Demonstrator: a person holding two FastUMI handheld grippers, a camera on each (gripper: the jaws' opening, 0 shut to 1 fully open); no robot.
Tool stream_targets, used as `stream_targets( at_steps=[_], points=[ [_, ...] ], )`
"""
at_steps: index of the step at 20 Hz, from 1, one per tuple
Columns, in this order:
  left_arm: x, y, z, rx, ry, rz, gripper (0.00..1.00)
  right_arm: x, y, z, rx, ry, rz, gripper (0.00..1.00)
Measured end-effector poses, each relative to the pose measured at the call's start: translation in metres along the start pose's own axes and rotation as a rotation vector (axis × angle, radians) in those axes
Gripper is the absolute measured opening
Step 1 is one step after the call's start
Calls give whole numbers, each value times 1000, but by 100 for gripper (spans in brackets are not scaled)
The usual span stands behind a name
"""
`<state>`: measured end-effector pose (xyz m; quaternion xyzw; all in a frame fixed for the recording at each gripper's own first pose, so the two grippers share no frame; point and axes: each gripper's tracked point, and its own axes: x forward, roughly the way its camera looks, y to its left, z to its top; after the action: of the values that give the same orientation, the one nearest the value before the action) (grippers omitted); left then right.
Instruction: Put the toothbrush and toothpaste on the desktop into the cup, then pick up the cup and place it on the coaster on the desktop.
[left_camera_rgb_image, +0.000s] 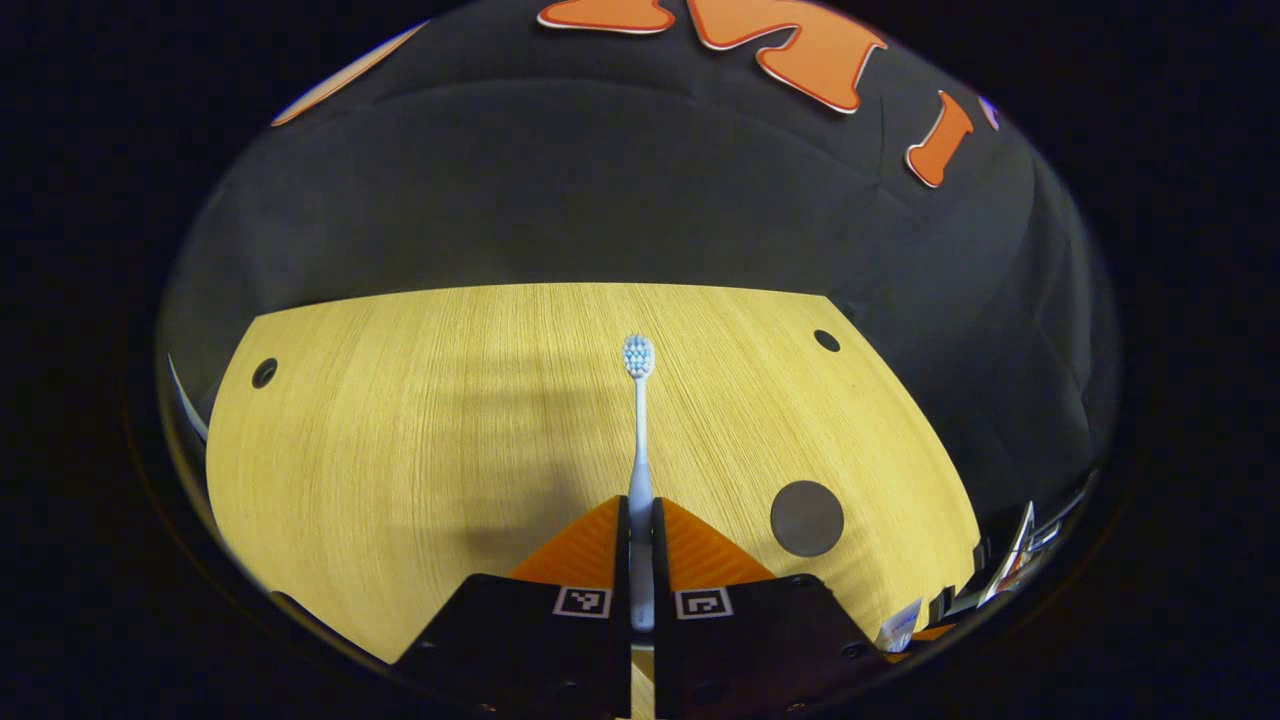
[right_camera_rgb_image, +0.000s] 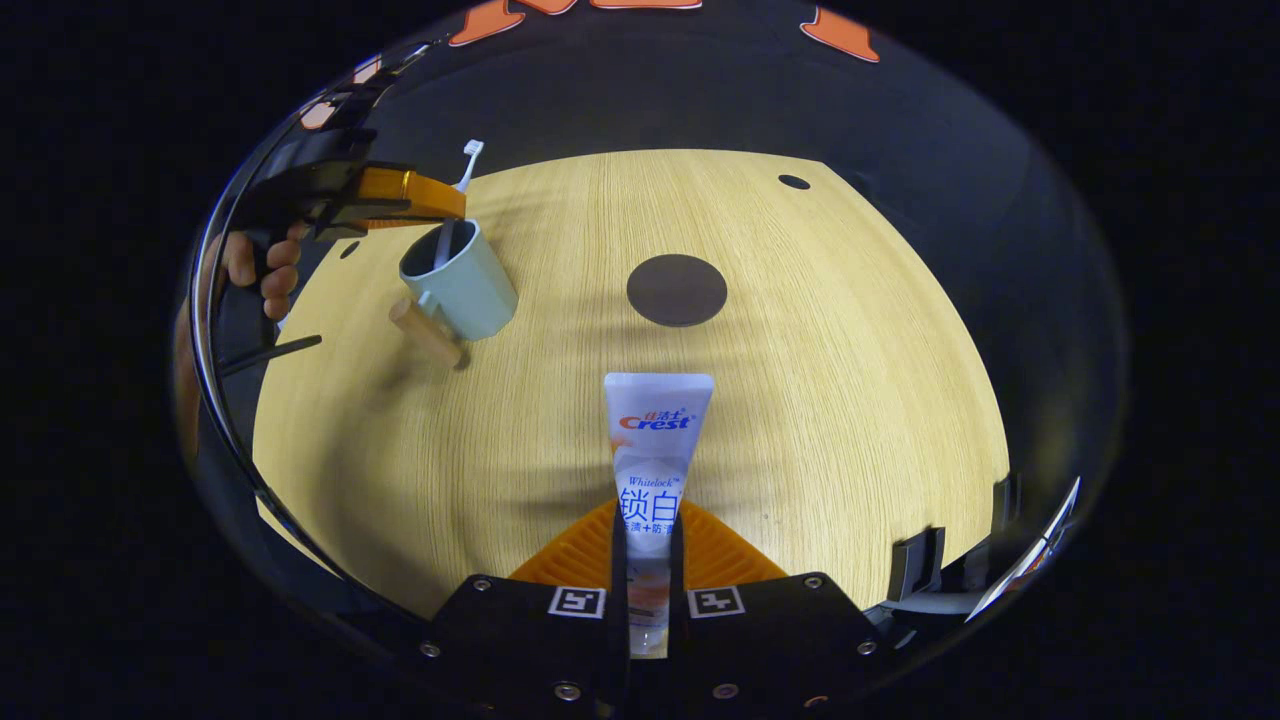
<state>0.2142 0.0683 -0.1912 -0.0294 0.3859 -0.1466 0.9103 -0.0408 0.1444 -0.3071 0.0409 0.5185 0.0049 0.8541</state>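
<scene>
While the toothbrush (left_camera_rgb_image: 639, 420) sits clamped by its handle in the left gripper (left_camera_rgb_image: 640, 520), its lower end already dips into the cup (right_camera_rgb_image: 462, 283), bristles up, apparently for a clean drop. Right gripper (right_camera_rgb_image: 648, 530) pinches the toothpaste (right_camera_rgb_image: 655, 440) near its cap end, flat crimp forward, likely next for the cup. Coaster (right_camera_rgb_image: 677, 290) lies bare on the desktop (right_camera_rgb_image: 850, 380), near the cup.

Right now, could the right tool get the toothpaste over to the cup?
Probably yes: the right tool grips the toothpaste, and bare desktop lies up to the cup. The left tool with the toothbrush crowds its mouth.
</scene>
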Motion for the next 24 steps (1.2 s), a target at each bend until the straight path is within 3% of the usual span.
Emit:
stream_targets(
  at_steps=[7, 8, 13, 15, 20, 24],
  points=[
    [-4, 1, -1, 104, -14, 32, 12, 2, -2, 11, -3, -2, 5, 16],
    [-4, 1, -1, 114, -14, 34, 9, 4, -3, 12, -3, -3, 6, 16],
    [-17, 3, -12, 108, -12, 32, 25, 7, -3, 21, -12, -8, 14, 16],
    [-22, 3, -17, 102, -16, 20, 35, 5, -3, 30, -20, -21, 20, 16],
    [-44, 7, -30, 50, -26, 0, 78, 7, 2, 57, -54, -76, 42, 16],
    [-66, 11, -39, 11, -44, -13, 94, 4, 16, 80, -88, -128, 81, 16]
  ],
)
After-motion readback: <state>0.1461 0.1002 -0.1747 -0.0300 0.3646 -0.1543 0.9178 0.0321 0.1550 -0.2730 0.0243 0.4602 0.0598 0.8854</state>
